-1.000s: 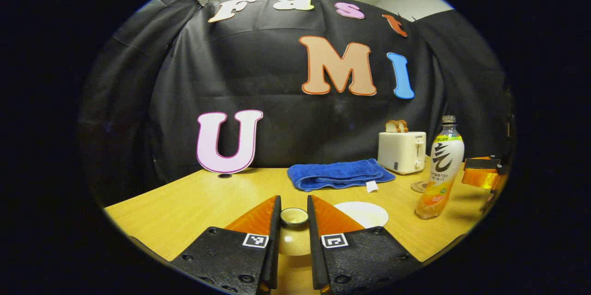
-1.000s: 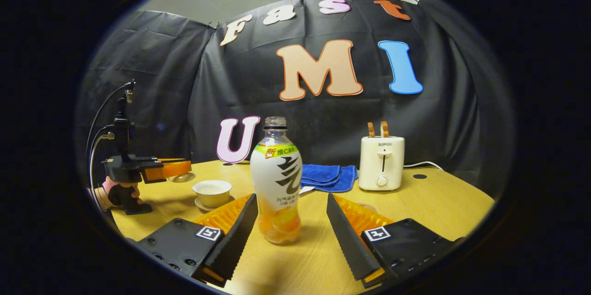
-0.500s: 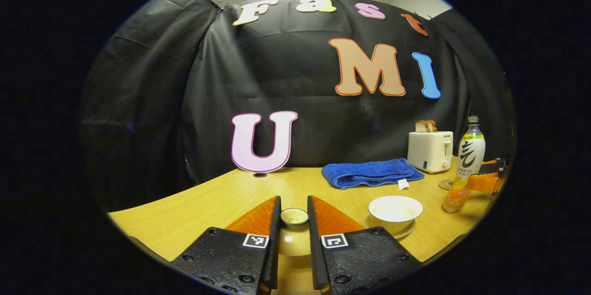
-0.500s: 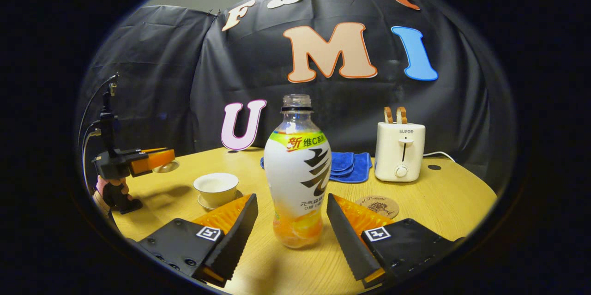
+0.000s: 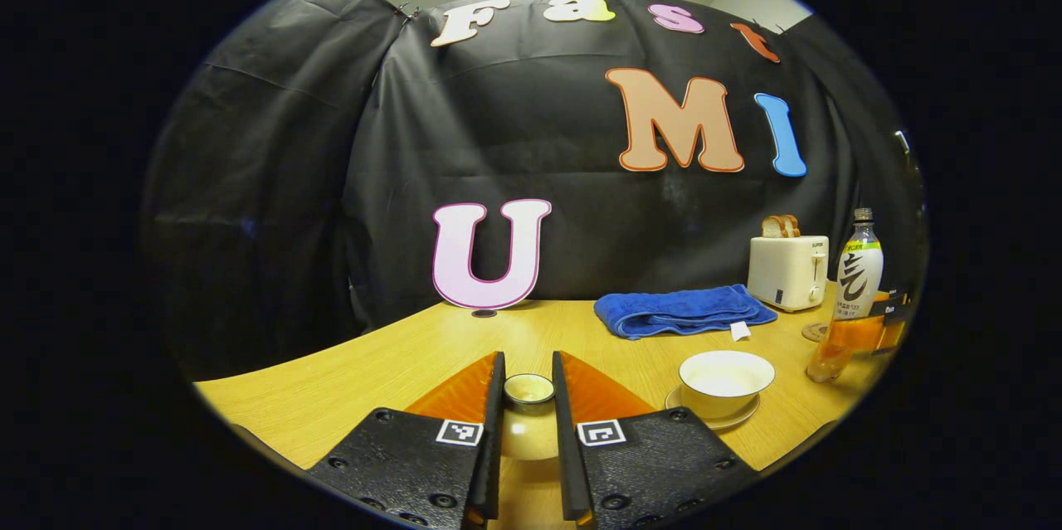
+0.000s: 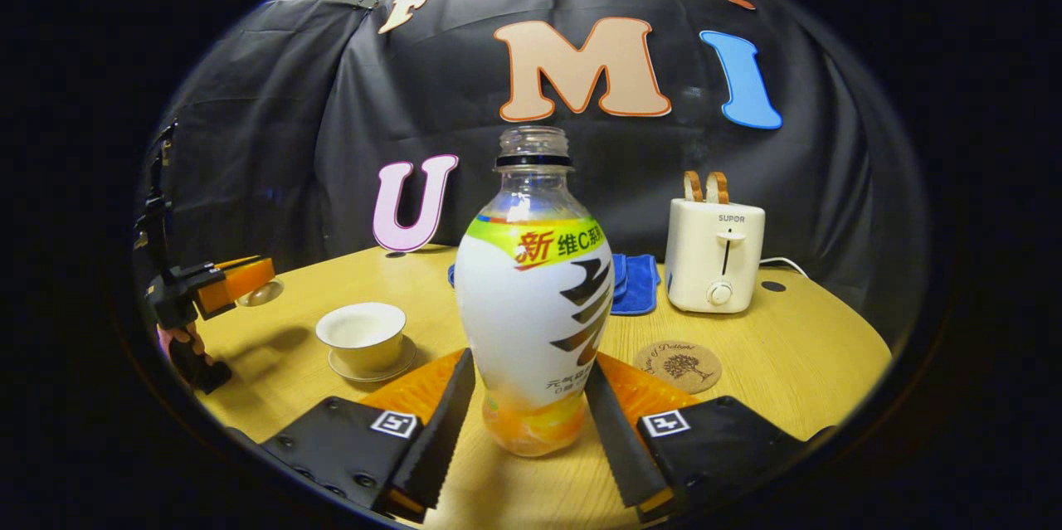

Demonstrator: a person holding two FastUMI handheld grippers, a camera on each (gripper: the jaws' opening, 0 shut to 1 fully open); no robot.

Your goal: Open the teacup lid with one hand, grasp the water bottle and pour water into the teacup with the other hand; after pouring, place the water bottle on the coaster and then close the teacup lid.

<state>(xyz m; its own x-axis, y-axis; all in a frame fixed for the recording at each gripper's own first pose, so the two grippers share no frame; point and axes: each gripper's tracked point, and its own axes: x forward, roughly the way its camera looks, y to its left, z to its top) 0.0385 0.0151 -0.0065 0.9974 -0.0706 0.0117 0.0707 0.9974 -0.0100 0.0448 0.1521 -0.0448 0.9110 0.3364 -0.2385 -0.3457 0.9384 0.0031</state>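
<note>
Table (image 6: pixel 796 331) first: my right gripper (image 6: pixel 529 422) is the near one, jaws spread either side of the bottle (image 6: pixel 533 298), which stands upright dead centre between them, long axis vertical, uncapped. Both fingers look right at its lower body; can't tell if they're pressing yet. Cup (image 6: pixel 362 336) sits open on its saucer, ahead-left of these jaws; coaster (image 6: pixel 677 366) just ahead-right. Left gripper (image 5: pixel 528 406) is pinching the lid (image 5: pixel 528 390) by its knob, cup ahead-right.

lid (image 5: pixel 529 422) mostly hidden between fingers
</note>
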